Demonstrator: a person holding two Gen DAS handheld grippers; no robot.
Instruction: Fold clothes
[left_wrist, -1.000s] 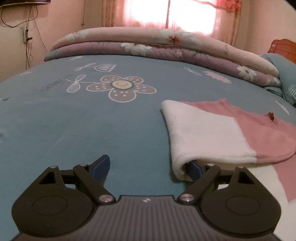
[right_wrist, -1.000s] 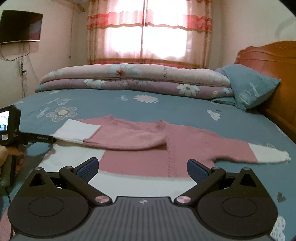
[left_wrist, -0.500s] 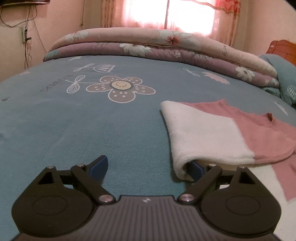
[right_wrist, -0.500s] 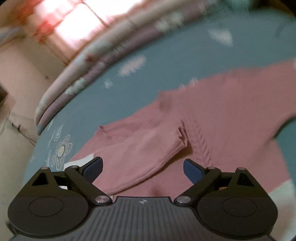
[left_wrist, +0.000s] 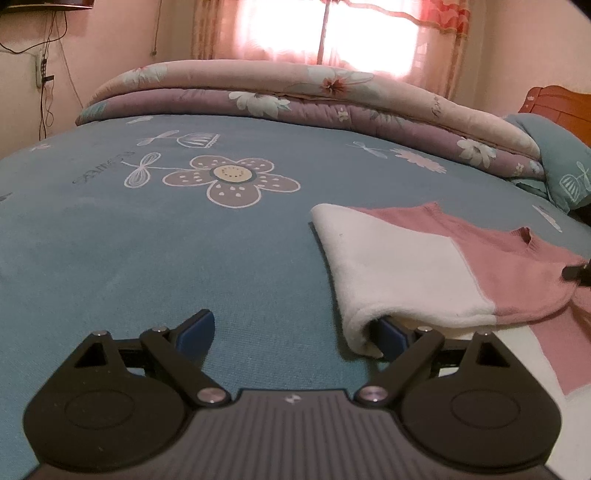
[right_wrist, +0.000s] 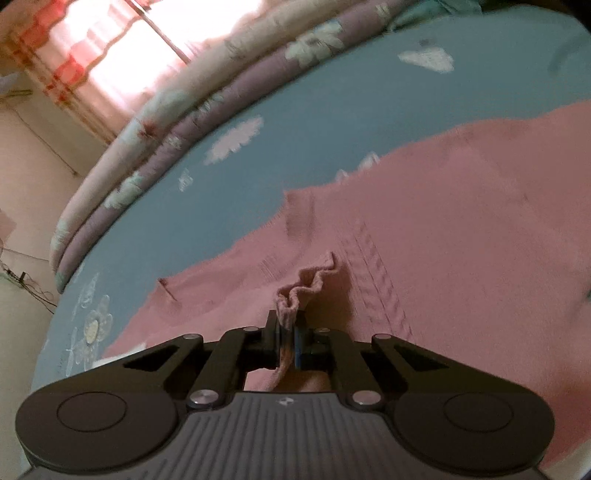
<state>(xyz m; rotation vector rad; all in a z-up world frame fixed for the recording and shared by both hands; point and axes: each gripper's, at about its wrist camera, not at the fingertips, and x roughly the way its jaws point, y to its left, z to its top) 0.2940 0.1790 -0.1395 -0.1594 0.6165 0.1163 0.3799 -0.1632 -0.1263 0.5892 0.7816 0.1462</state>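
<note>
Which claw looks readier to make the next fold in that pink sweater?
The right claw: it is shut on a bunched pink fold of the sweater, ready to lift. The left claw is open, one finger tucked under the white sleeve, gripping nothing.

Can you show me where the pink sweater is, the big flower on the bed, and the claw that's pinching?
pink sweater (right_wrist: 461, 229): right wrist view, on its pink body.
big flower (left_wrist: 232, 177): left wrist view, on its cream middle.
right claw (right_wrist: 287, 339): right wrist view, between its tips, pinching sweater fabric.

Right hand-held gripper (right_wrist: 287, 341) swung down; just clamped pink sweater (right_wrist: 443, 229) fold
</note>
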